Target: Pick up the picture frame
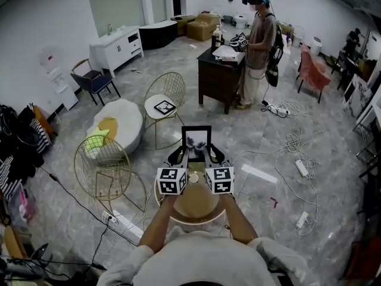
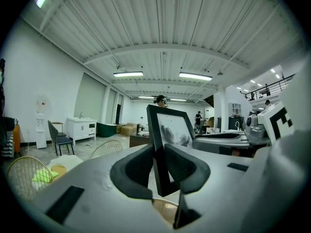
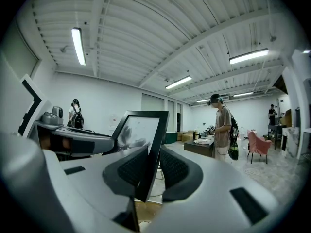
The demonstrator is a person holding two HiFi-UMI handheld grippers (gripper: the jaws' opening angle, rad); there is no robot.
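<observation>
A black picture frame [image 1: 196, 140] with a grey ink print hangs upright in the air, held from both sides. My left gripper [image 1: 178, 155] is shut on its left edge; in the left gripper view the black frame [image 2: 172, 130] stands clamped between the dark pads [image 2: 133, 171]. My right gripper [image 1: 215, 155] is shut on the right edge; in the right gripper view the frame [image 3: 141, 135] sits pinched between the pads [image 3: 177, 171]. Below the grippers lies a small round wooden table [image 1: 196, 204].
A gold wire chair [image 1: 165, 97] with another small picture on its seat stands ahead, a second wire chair [image 1: 102, 167] at the left. A white pouf [image 1: 119, 124], a dark desk [image 1: 219, 70] with a person [image 1: 256, 46] beside it, and cables [image 1: 294, 154] on the floor lie around.
</observation>
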